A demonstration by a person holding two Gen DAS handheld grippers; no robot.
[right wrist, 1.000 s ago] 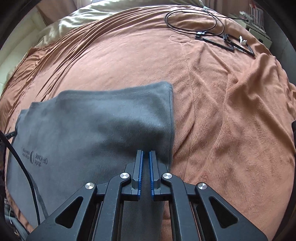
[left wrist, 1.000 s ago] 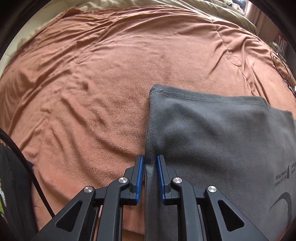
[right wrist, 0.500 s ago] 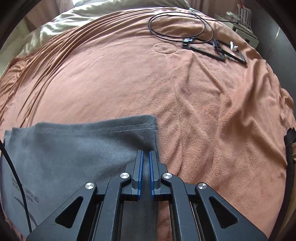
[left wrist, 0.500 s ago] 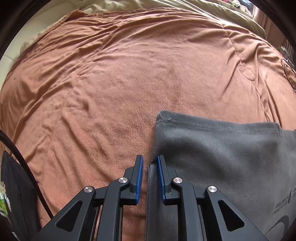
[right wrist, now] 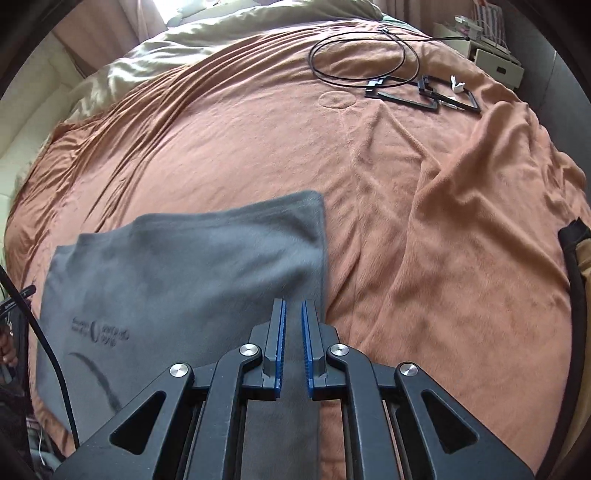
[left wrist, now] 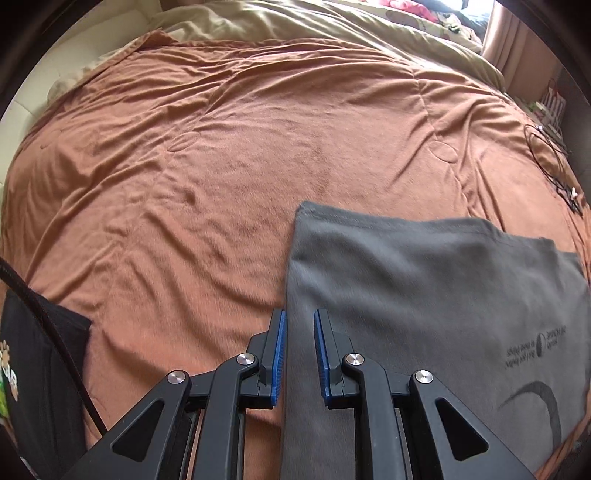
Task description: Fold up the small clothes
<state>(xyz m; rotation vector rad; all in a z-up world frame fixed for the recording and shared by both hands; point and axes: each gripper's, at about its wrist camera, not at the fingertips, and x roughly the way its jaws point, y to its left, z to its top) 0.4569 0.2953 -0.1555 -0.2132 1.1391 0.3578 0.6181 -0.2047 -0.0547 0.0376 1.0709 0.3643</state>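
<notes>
A grey garment (left wrist: 424,291) with a dark printed logo lies on the orange-brown blanket (left wrist: 221,166). My left gripper (left wrist: 298,321) is shut on the garment's left edge, with grey cloth between its blue pads. My right gripper (right wrist: 292,310) is shut on the garment's right edge (right wrist: 184,280), with cloth running between its pads. The cloth hangs taut between the two grippers and drapes onto the bed in front. The part of the garment under the grippers is hidden.
A black cable loop (right wrist: 362,55) and black frames (right wrist: 424,92) lie at the far right of the blanket (right wrist: 443,221). A beige duvet (left wrist: 295,22) lies at the head of the bed. A black garment (left wrist: 33,369) lies at the left edge.
Both grippers have pulled back and risen with the garment held. More of the bed shows. The grey cloth's far edge has shifted with them.
</notes>
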